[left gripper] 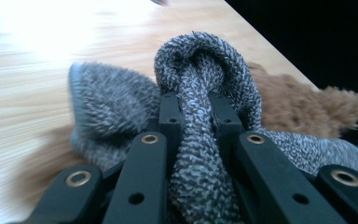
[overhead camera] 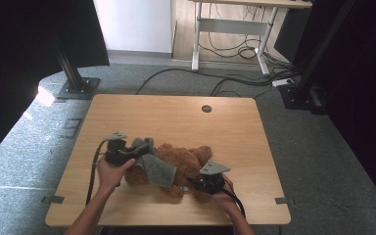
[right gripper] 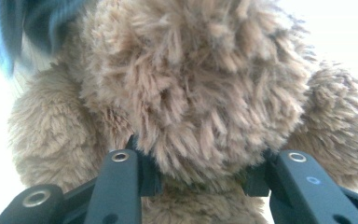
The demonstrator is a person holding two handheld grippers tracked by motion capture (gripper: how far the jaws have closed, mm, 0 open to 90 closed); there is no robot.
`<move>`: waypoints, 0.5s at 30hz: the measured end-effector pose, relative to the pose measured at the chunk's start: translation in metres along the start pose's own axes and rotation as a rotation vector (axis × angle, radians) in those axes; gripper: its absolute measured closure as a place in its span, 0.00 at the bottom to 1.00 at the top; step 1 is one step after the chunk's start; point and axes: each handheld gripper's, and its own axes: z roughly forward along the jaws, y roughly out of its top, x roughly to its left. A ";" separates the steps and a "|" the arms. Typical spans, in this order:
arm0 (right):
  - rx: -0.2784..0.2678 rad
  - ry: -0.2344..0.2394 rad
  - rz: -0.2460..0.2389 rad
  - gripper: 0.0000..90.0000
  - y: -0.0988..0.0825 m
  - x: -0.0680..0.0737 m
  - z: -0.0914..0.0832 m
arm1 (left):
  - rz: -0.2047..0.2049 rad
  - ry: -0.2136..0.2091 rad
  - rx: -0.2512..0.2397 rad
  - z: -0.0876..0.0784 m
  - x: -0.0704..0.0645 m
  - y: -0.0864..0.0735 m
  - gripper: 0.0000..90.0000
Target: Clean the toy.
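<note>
Left tool [left gripper: 193, 116] pinching grey knit cloth [left gripper: 200, 84], right tool [right gripper: 203, 172] clamped on brown teddy [right gripper: 200, 93], wooden table [overhead camera: 176, 115].

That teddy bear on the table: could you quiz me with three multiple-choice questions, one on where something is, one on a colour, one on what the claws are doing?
1. Where does the teddy bear lie?
A. on the wooden table
B. on the floor
C. on a chair

2. What colour is the knitted cloth on the bear?
A. red
B. speckled grey
C. yellow

3. What is the left claw doing?
A. hanging open above the table
B. lying on the floor
C. pinching a fold of the cloth

Answers:
1 A, the high view shows the bear on the tabletop between both hands.
2 B, the left gripper view shows grey and white yarn.
3 C, the cloth is squeezed between its black jaws, while the right claw clamps the bear's fur.
</note>
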 end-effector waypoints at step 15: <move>-0.008 0.010 0.029 0.64 -0.002 -0.003 0.001 | -0.121 0.054 0.008 -0.024 0.042 -0.035 0.87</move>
